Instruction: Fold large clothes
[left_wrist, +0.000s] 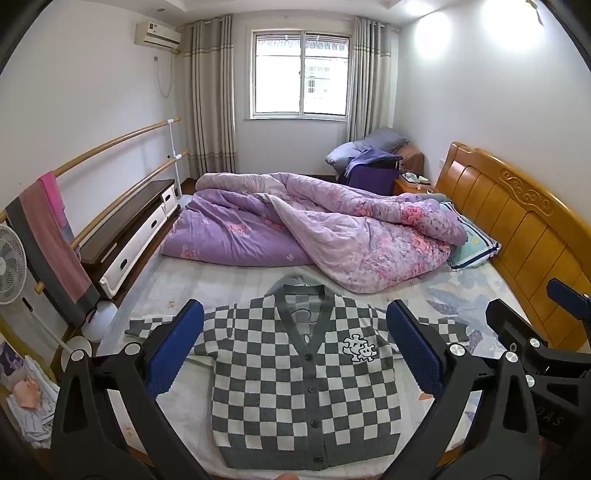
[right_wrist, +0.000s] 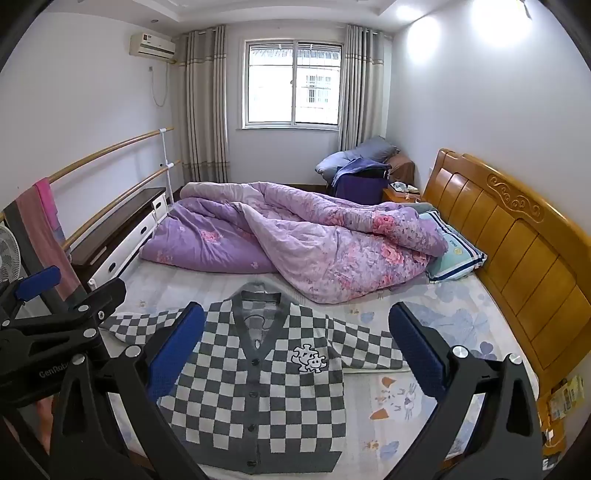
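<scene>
A rumpled purple floral quilt (left_wrist: 314, 225) fills the middle of both views, heaped across the bed (left_wrist: 207, 280) just beyond the collar of the checkered cardigan (left_wrist: 303, 373); whether its near edge touches the collar cannot be told. At the right of the frame a striped pillow (left_wrist: 472, 243) lies against the wooden headboard (left_wrist: 524, 236). At the left stand a dark-topped cabinet with white drawers (left_wrist: 136, 229), 2 curved wooden rails (left_wrist: 110, 144) with a pink towel (left_wrist: 51, 229) hung over them, and a white fan (left_wrist: 11, 266) at the far left edge. The window (left_wrist: 299, 74) with grey curtains sits at upper centre, an air conditioner (left_wrist: 157, 35) at upper left.

The cardigan lies flat and buttoned on the bed sheet in the lower centre of both views, front up, both sleeves spread out sideways, a small white patch on its chest.

The left tongs (left_wrist: 295, 350) hover above the cardigan, spread wide, their blue pads (left_wrist: 173, 354) framing its body and gripping nothing. The right tongs (right_wrist: 295, 354) are likewise spread wide and empty, above the cardigan's right half and the printed sheet beside it. Each pair appears at the edge of the other's view, side by side.
</scene>
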